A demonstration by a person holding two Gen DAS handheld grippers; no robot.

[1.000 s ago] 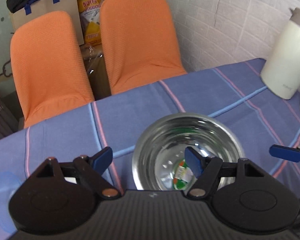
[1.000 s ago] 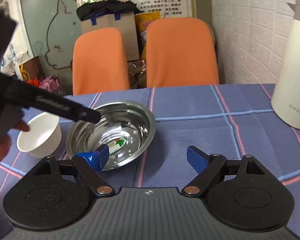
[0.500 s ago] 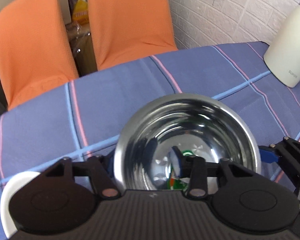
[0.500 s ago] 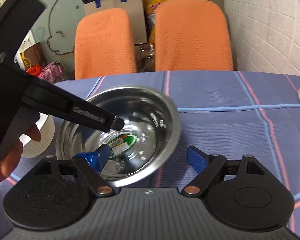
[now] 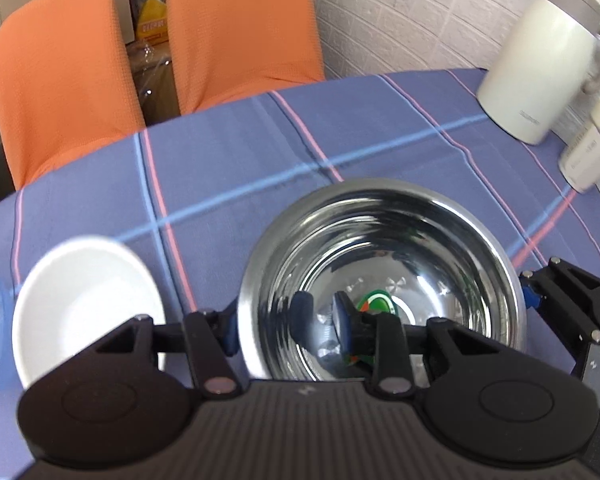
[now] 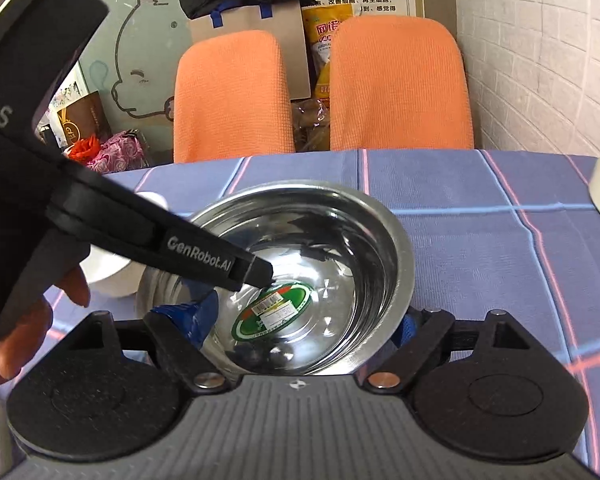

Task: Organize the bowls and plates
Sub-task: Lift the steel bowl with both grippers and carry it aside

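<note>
Since a second ago, the left hand-held gripper [image 5: 288, 326] has clenched on the steel bowl's [image 5: 384, 256] near-left wall, one finger inside, one outside; a white bowl [image 5: 84, 300] sits just left on the table [image 5: 260, 152]. From the right wrist, the right hand-held gripper [image 6: 300, 326] spreads wide astride the steel bowl [image 6: 340, 248], grasping nothing, equally near.

Black hand-held gripper [image 6: 300, 328], blue finger pads [image 6: 198, 314], silver screws, white GenRobot.AI lettering

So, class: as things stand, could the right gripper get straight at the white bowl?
Probably not: the steel bowl sits right in front of the right gripper, and the left gripper reaches across, hiding most of the white bowl beyond.
</note>
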